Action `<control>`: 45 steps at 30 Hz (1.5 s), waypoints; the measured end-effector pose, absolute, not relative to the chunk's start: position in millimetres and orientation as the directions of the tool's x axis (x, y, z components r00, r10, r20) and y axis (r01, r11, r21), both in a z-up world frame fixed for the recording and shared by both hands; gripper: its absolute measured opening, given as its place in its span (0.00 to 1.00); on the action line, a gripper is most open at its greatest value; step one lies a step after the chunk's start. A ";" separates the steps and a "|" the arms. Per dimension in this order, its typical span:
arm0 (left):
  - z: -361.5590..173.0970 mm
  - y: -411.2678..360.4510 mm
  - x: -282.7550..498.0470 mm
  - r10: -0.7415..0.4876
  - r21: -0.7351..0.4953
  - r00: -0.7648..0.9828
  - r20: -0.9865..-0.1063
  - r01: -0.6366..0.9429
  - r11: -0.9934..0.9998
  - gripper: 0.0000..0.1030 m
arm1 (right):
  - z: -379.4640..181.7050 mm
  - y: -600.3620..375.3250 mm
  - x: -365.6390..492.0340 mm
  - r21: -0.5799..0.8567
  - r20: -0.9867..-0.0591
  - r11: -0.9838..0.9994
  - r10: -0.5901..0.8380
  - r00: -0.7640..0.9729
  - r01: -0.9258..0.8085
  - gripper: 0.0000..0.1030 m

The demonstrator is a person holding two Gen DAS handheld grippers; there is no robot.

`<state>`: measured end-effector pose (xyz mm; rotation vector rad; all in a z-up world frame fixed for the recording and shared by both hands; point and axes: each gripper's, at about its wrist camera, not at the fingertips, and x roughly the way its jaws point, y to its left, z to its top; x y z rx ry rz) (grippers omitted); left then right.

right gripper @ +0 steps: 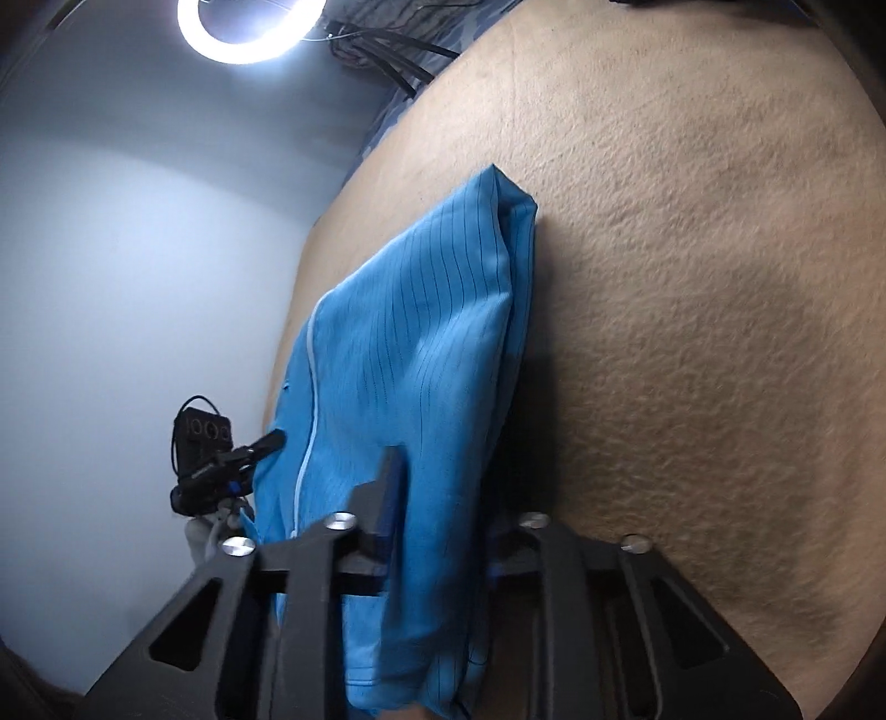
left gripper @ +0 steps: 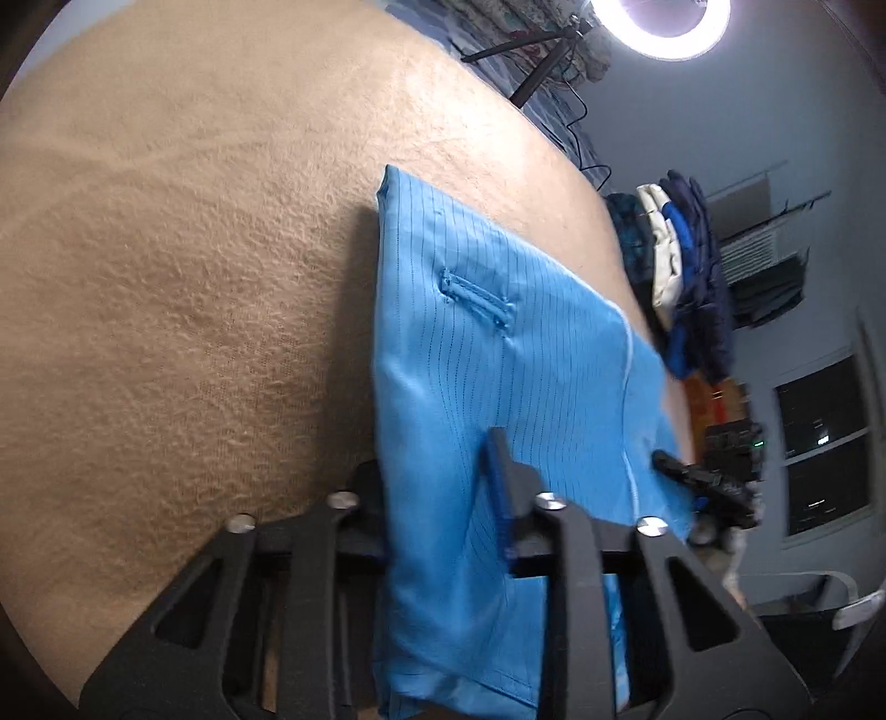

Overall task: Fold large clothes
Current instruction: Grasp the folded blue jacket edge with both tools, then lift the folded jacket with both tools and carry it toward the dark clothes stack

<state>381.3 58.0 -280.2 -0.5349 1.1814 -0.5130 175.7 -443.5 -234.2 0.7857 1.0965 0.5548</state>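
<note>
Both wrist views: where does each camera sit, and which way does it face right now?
Left wrist: on the left gripper, looking down along its fingers, which pinch the blue garment over the tan surface.
Right wrist: on the right gripper, pinching the same garment's other side.
Shared: garment, tan surface, ring light; each shows the other gripper.

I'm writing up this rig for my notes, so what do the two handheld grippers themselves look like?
Both match: the left gripper and right gripper have matte black bodies with triangular cut-outs, round silver screw heads and blue pads on the fingers. From the right wrist view, the left gripper's housing shows a black cable loop and round markings.
</note>
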 end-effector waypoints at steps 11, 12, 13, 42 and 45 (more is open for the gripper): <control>-237.5 31.6 355.9 -0.534 -0.507 0.383 -0.754 0.177 0.844 0.05 | -161.5 -410.0 145.8 0.556 -0.709 0.822 0.546 0.447 -0.122 0.05; -234.2 29.2 353.7 -0.532 -0.503 0.385 -0.754 0.183 0.845 0.05 | -153.9 -407.9 142.3 0.535 -0.716 0.834 0.530 0.454 -0.131 0.05; -230.1 26.1 350.2 -0.533 -0.500 0.385 -0.753 0.192 0.845 0.05 | -146.3 -406.7 137.8 0.514 -0.724 0.847 0.513 0.461 -0.137 0.05; -57.7 -192.8 330.9 -0.643 -0.425 0.422 -0.640 0.503 0.753 0.05 | 36.2 -536.7 58.8 0.178 -0.688 0.983 0.158 0.709 -0.047 0.04; -46.0 -226.2 353.2 -0.670 -0.427 0.408 -0.620 0.540 0.725 0.05 | 49.3 -559.1 71.2 0.150 -0.674 0.989 0.112 0.730 -0.012 0.04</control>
